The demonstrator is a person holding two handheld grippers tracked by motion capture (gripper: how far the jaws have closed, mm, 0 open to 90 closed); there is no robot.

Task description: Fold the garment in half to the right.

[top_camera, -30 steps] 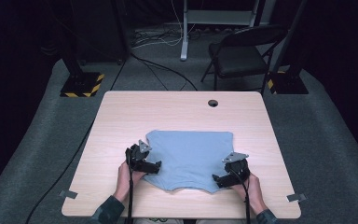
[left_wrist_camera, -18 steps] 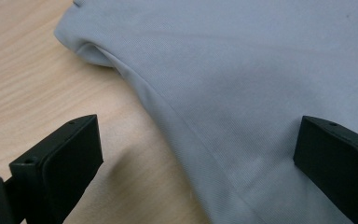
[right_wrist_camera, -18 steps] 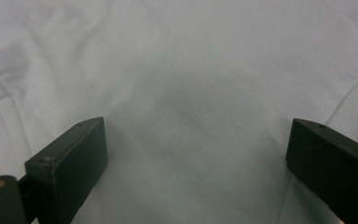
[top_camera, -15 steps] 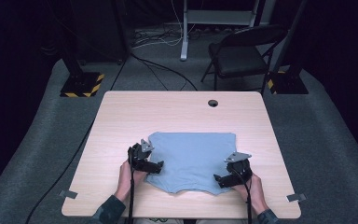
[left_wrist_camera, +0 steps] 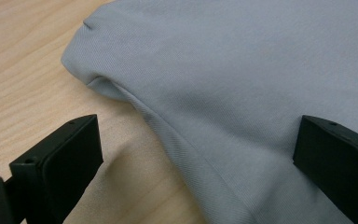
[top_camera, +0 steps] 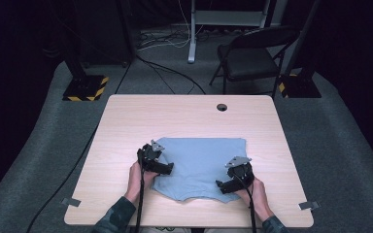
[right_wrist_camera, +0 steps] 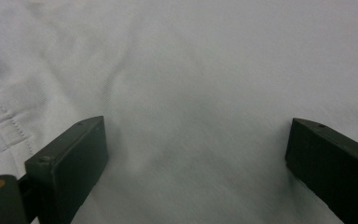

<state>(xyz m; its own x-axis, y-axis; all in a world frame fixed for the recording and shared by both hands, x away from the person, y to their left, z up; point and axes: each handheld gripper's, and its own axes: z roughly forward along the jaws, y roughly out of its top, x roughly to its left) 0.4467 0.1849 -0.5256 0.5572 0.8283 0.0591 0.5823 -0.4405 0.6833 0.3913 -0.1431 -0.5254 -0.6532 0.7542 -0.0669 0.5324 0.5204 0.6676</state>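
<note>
A light blue folded garment lies on the near half of the wooden table. My left gripper is at its left edge, open, jaws wide apart straddling the folded cloth edge. My right gripper rests over the garment's near right corner, also open. In the right gripper view the pale cloth spreads between the two jaws, with a stitched hem at the left. Neither pair of jaws pinches any fabric.
A round cable hole sits near the table's far edge. Behind the table stand a black folding chair and stands with striped bases. Tape tabs mark the near corners.
Both grippers have shifted slightly inward and toward the near edge of the garment. The cloth's near edge looks a little more gathered.
</note>
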